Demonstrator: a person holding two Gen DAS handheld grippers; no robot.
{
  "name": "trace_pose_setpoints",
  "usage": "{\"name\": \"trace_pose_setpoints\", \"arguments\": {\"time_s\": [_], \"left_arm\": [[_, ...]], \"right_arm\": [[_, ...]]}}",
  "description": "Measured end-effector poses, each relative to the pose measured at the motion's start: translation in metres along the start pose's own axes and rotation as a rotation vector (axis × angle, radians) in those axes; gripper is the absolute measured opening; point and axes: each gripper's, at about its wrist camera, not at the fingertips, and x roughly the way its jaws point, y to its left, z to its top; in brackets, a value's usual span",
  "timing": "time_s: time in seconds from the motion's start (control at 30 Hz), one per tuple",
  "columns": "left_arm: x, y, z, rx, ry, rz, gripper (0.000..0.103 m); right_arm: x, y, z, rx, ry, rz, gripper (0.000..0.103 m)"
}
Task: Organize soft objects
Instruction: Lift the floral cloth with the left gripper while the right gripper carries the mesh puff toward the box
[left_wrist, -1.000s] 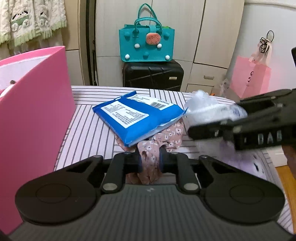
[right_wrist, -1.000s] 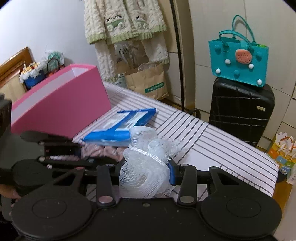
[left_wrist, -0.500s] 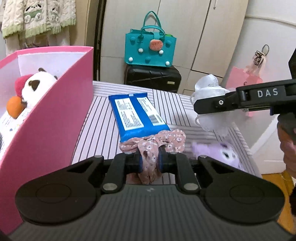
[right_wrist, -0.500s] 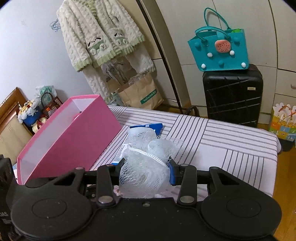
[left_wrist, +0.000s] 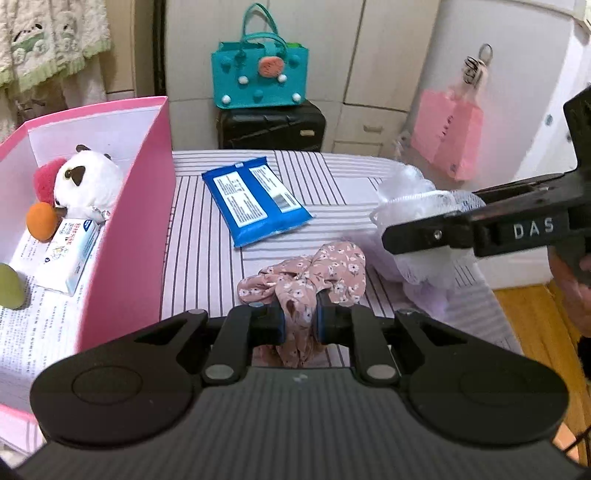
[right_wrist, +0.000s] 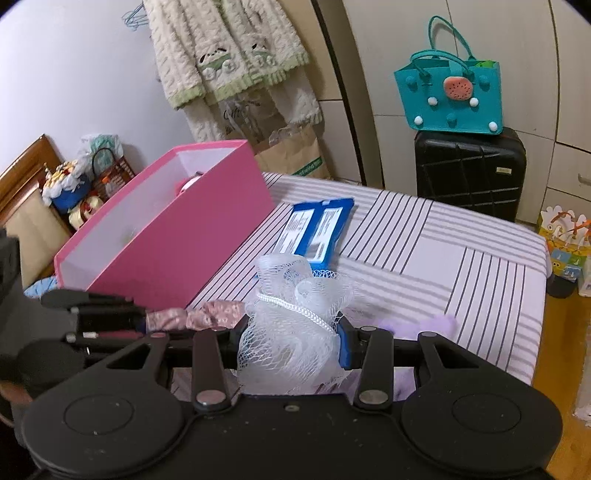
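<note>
Now raised nearer the pink box, with its interior newly exposed: left gripper clamped on floral scrunchie, right gripper clamped on mesh bath pouf; deposit pending.

Both grippers now sit higher above the striped bed than a second ago. The floral scrunchie, pinched in the left gripper, is lifted clear of the blue wipes pack it had lain against. The right gripper carries the white mesh pouf up too, nearer the pink box, whose inside now shows in the left wrist view.
</note>
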Motion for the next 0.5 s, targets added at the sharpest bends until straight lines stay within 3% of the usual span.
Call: {"name": "trace_pose_setpoints", "arguments": {"time_s": [0.2,0.5], "left_arm": [[-0.023,0.007,0.004,-0.007,0.078,-0.092,0.014],[-0.067,0.021,0.011,0.024,0.120,-0.148,0.014]], "right_arm": [[-0.015,0.013,-0.015,0.008,0.035,0.018,0.048],[-0.034,0.036,-0.030,0.016,0.079,0.007,0.049]]}}
